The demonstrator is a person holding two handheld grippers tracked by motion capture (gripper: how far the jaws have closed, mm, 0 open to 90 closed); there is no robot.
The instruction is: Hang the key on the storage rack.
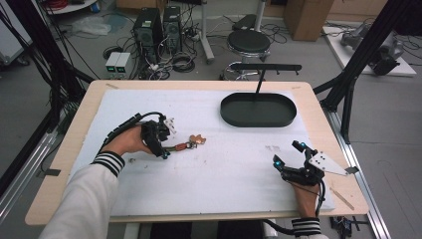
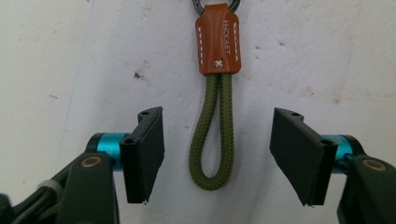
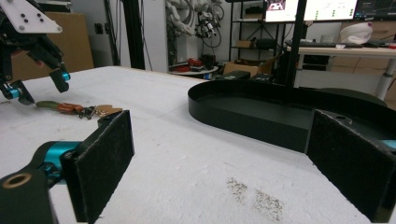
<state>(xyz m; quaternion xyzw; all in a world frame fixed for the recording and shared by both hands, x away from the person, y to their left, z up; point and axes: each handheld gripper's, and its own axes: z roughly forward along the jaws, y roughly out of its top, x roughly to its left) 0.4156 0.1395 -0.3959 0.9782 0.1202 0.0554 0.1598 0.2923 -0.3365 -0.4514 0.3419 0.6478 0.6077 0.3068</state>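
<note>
Left claw [image 2: 217, 156] spread, green cord loop [image 2: 212, 135] of keychain between pads, not touched. Right claw [image 3: 224, 163] spread wide, holding nothing, resting on tabletop [image 1: 224, 164].

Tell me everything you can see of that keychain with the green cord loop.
The keychain lies flat on the white table cover. Its olive-green braided cord is doubled into a loop, bound by a brown, leather-looking tab with white stitching and stamped letters. A dark metal ring joins coppery keys at the far end. The left gripper straddles the loop, jaws apart, pads not touching it.
</note>
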